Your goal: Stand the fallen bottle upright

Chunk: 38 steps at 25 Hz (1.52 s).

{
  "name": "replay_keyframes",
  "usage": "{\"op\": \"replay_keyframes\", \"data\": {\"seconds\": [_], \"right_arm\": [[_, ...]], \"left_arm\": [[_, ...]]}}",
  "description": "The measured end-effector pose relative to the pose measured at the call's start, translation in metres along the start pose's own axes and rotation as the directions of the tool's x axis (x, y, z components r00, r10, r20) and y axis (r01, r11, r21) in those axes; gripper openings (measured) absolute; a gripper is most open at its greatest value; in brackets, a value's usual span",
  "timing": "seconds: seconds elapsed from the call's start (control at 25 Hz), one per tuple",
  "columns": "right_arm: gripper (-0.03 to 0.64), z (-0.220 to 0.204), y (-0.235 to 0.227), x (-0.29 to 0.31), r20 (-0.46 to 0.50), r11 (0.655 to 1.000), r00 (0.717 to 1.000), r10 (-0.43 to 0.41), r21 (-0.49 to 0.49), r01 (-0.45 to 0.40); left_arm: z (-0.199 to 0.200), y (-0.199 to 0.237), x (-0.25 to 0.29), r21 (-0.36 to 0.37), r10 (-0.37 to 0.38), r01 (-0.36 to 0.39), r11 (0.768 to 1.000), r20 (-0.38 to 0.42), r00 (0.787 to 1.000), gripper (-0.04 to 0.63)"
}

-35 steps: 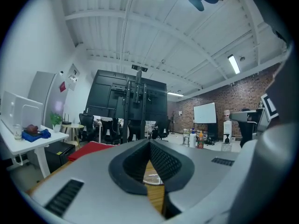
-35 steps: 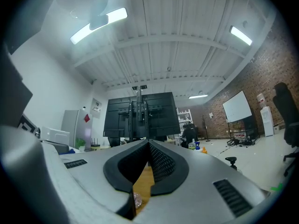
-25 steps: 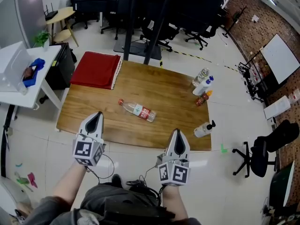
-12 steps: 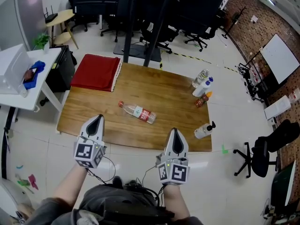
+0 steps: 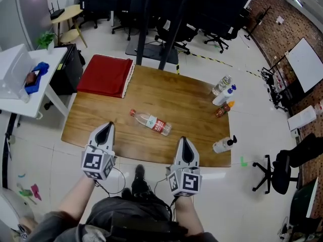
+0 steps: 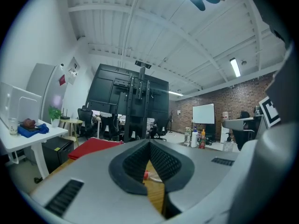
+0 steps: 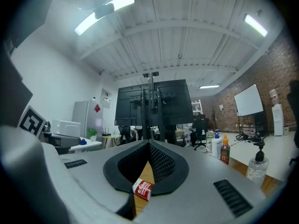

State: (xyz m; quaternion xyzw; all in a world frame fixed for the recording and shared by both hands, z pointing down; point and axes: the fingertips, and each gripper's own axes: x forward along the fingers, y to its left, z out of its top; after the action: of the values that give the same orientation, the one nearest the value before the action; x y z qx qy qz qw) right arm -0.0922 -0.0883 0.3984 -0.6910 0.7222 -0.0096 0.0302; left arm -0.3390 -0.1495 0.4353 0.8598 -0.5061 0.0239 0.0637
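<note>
Wood-grain brown, the rectangular tabletop (image 5: pixel 186 92) bears the fallen bottle (image 5: pixel 150 121) near its centre: clear plastic, on its side, red cap toward ten o'clock, red-and-white label round the middle. A folded red cloth (image 5: pixel 106 75) lies at eleven o'clock. The left tool (image 5: pixel 107 126) at seven o'clock and the right tool (image 5: pixel 182 140) at five hover apart from the bottle, smooth grey jaws pressed together, empty.
</note>
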Motion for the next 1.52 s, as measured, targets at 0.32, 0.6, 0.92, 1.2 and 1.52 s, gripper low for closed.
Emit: {"op": "replay_keyframes", "data": {"seconds": [0.32,0.6,0.92,1.2,1.52], "right_arm": [[0.003,-0.031,-0.005,0.086,-0.064,0.988,0.986,0.152,-0.004,-0.153],[0.003,-0.076,-0.008,0.154,-0.199,0.969,0.949,0.246,0.023,-0.246],[0.06,-0.115,0.011,0.196,-0.423,0.918,0.836,0.349,-0.024,-0.395],[0.187,-0.15,0.023,0.206,-0.571,0.863,0.704,0.423,0.019,-0.504],[0.349,-0.185,0.031,0.203,-0.709,0.789,0.559,0.43,-0.005,-0.614]], "left_arm": [[-0.018,0.015,0.07,-0.006,0.035,-0.036,0.999,-0.062,0.997,0.017],[-0.023,0.031,0.138,-0.004,0.058,-0.058,0.998,-0.07,0.996,0.017],[-0.046,0.048,0.18,0.003,0.08,-0.081,0.997,-0.132,0.988,0.018],[-0.07,0.054,0.194,0.007,0.081,-0.082,0.997,-0.195,0.977,0.018],[-0.077,0.053,0.205,-0.008,0.072,-0.075,0.997,-0.208,0.975,0.018]]}}
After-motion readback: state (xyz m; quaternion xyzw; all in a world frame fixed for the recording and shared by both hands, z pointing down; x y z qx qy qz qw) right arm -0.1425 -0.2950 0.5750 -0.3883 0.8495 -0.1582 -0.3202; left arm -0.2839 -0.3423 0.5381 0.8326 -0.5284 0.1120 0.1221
